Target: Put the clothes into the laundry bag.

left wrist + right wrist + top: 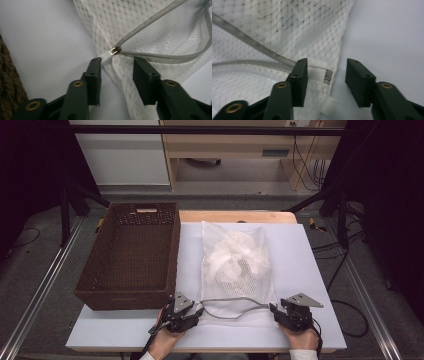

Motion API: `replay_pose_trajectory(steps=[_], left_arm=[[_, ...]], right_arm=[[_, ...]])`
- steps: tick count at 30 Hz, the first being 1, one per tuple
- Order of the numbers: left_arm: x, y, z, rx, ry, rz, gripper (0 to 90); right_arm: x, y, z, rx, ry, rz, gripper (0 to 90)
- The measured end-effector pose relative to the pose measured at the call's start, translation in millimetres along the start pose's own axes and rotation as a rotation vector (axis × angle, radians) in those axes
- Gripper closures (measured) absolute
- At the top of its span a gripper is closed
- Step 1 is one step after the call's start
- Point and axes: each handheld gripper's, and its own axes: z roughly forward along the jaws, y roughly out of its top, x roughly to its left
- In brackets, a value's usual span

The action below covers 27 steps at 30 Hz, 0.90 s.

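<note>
One brown wicker basket (131,255) stands on the left of the white table (310,270), with one white mesh laundry bag (235,260) lying just beside it, its grey zipper (230,301) gaping along the near edge. Two grippers work that edge. The left gripper (117,65) has its jaws apart around the bag's corner by the brass slider (115,50), not pressing. The right gripper (326,67) is likewise parted around the zipper's end tab (320,74).

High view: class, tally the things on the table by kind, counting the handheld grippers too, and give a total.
Brown woven basket: 1
White mesh laundry bag, its grey zipper open: 1
Grippers, left gripper and right gripper: 2
Total: 4
</note>
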Motion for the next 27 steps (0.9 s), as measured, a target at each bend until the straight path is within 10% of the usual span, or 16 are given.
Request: replay_pose_trajectory(steps=[6, 15, 27], left_arm=[[-7.5, -1.0, -0.5, 0.003, 0.064, 0.026, 86.0], [-12.9, -7.4, -7.3, -0.030, 0.087, 0.012, 87.4], [-2.4, 2.4, -44.3, -0.159, -0.039, 0.035, 45.9]], right_arm=[[4.3, 2.7, 0.3, 0.021, -0.002, 0.001, 74.3], [-11.0, 0.6, -8.2, 0.003, -0.007, 0.003, 84.0], [-11.5, 23.9, -28.4, -0.230, 0.030, -0.029, 34.0]])
